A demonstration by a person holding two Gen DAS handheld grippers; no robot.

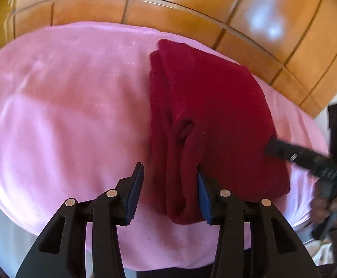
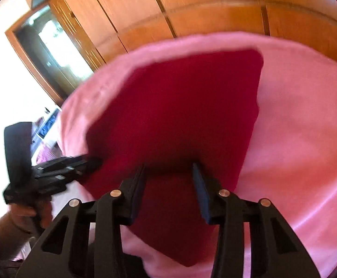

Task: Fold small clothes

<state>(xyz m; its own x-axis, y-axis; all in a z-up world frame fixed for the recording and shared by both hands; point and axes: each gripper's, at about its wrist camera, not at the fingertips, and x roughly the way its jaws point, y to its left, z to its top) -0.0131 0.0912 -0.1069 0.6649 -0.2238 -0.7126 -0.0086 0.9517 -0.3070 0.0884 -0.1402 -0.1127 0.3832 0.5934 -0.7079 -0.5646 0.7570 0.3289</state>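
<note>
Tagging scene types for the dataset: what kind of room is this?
Probably a bedroom in a home. A dark red garment lies on a soft surface under a pink cover, likely a bed. Behind it stand glossy wooden wardrobe panels, with a wood-framed mirror or doorway to one side.

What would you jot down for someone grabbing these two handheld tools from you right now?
Left tool: open, straddling the near left edge of the red garment.
Right tool: open, over the garment's near edge, cloth between its fingers but not visibly pinched.
Garment lies on the pink cloth, already folded into a thick rectangle.
Left: probably one more fold, or tidy it.
</note>
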